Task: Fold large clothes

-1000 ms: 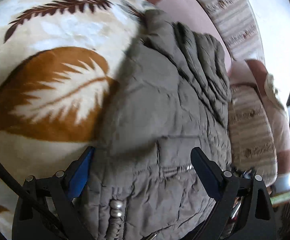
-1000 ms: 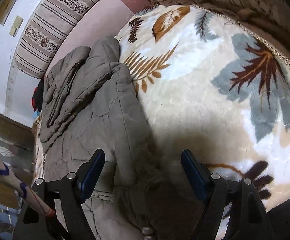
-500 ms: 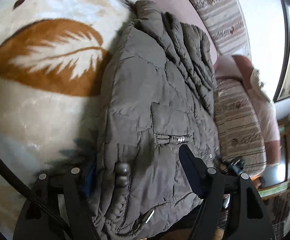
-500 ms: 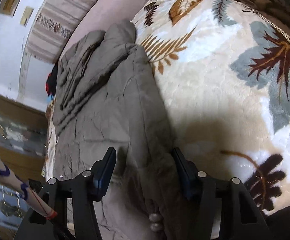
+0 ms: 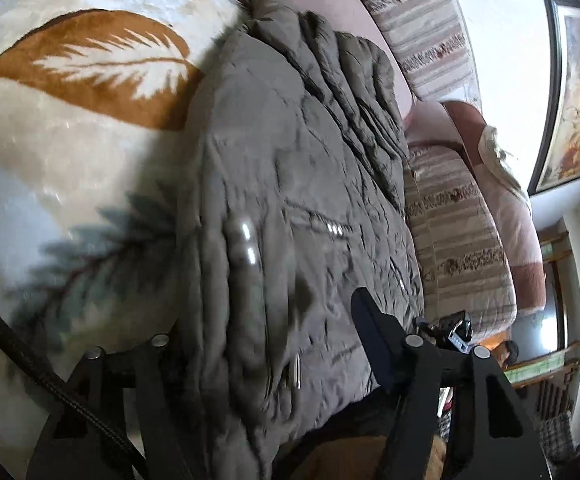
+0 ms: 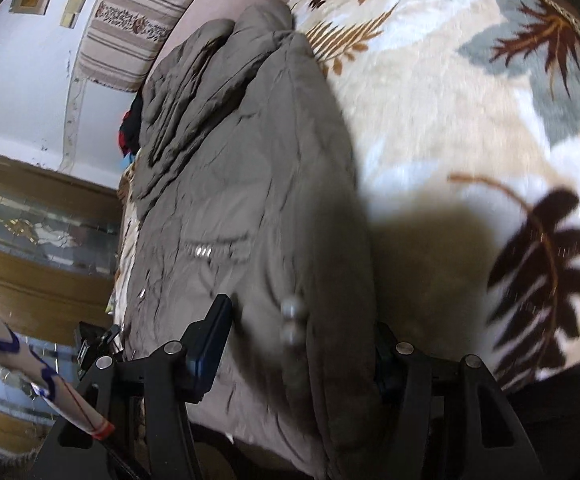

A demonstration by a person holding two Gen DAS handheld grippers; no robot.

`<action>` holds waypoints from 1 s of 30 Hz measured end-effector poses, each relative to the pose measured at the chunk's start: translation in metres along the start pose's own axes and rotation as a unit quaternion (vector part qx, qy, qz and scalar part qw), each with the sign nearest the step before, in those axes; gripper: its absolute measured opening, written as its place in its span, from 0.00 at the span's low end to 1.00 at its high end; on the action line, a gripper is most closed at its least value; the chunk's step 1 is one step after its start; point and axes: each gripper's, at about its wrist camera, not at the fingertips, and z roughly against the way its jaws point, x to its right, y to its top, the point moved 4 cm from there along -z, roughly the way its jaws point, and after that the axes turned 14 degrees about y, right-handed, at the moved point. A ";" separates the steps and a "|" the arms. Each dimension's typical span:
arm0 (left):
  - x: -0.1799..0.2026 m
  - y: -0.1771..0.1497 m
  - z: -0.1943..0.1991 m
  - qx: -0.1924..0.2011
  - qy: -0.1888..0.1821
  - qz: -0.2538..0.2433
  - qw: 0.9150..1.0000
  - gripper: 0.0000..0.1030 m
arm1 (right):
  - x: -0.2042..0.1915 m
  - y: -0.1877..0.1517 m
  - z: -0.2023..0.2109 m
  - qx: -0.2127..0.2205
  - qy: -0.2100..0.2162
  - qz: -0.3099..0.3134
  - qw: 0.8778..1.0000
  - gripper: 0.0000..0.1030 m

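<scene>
A grey-brown padded jacket [image 5: 290,184] is laid lengthwise on a leaf-patterned blanket [image 5: 70,128] that covers a bed or couch, its long body running from six o'clock up toward twelve in both wrist views. It is already narrowed into a thick strip: the sides appear to be turned in, and the sleeves or hood are bunched in ridges at the far end, near twelve o'clock. The lengthwise fold is therefore judged done, while the end-to-end fold is judged still to be made.

The near end of the jacket is taken up at six o'clock. The left gripper [image 5: 274,344] is set around that bulky end, its jaws having just been closing, with the padding filling the gap between them; one jaw is hidden behind the cloth. The right gripper [image 6: 301,332] is placed likewise, its jaws pinching the thick rolled edge where two round snaps [image 6: 290,320] are seen. Both views are blurred.

What is left, as judged: the near end is to be carried over toward the far end, then flattened.
</scene>
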 end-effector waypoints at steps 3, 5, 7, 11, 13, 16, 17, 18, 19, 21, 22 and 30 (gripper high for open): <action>0.006 -0.008 -0.004 -0.002 0.014 -0.018 1.000 0.62 | -0.006 -0.009 -0.003 -0.004 0.018 0.006 1.000 0.62; 0.007 -0.009 -0.009 -0.005 0.023 -0.019 1.000 0.62 | -0.006 -0.011 -0.004 -0.004 0.024 0.006 1.000 0.63; 0.006 -0.010 -0.014 -0.011 0.031 -0.014 0.999 0.62 | -0.006 -0.013 -0.007 -0.003 0.029 0.002 1.000 0.63; 0.009 -0.011 -0.015 -0.003 0.049 -0.015 0.999 0.62 | -0.005 -0.020 -0.009 -0.005 0.034 -0.003 0.999 0.63; 0.009 -0.013 -0.015 0.000 0.057 -0.015 0.998 0.64 | -0.004 -0.025 -0.008 -0.004 0.038 -0.004 0.999 0.63; 0.013 -0.013 -0.016 0.005 0.066 -0.013 0.998 0.69 | -0.005 -0.033 -0.013 -0.017 0.046 -0.010 0.999 0.63; 0.015 -0.014 -0.016 0.007 0.075 -0.015 0.997 0.69 | -0.004 -0.036 -0.017 -0.022 0.043 -0.011 0.999 0.63; 0.017 -0.014 -0.017 0.008 0.087 -0.019 0.996 0.69 | -0.003 -0.040 -0.020 -0.027 0.036 -0.012 0.999 0.62; 0.019 -0.014 -0.017 0.010 0.096 -0.023 0.995 0.69 | -0.002 -0.042 -0.023 -0.027 0.032 -0.011 0.999 0.62; 0.024 -0.015 -0.017 0.012 0.126 -0.032 0.991 0.68 | -0.007 -0.042 -0.024 -0.020 0.026 -0.009 0.999 0.61; 0.025 -0.015 -0.017 0.013 0.145 -0.036 0.989 0.56 | -0.010 -0.041 -0.024 -0.018 0.021 -0.006 1.000 0.59; 0.041 -0.010 0.010 0.049 0.197 -0.048 0.978 0.16 | -0.050 -0.037 -0.012 0.009 -0.020 0.046 0.999 0.26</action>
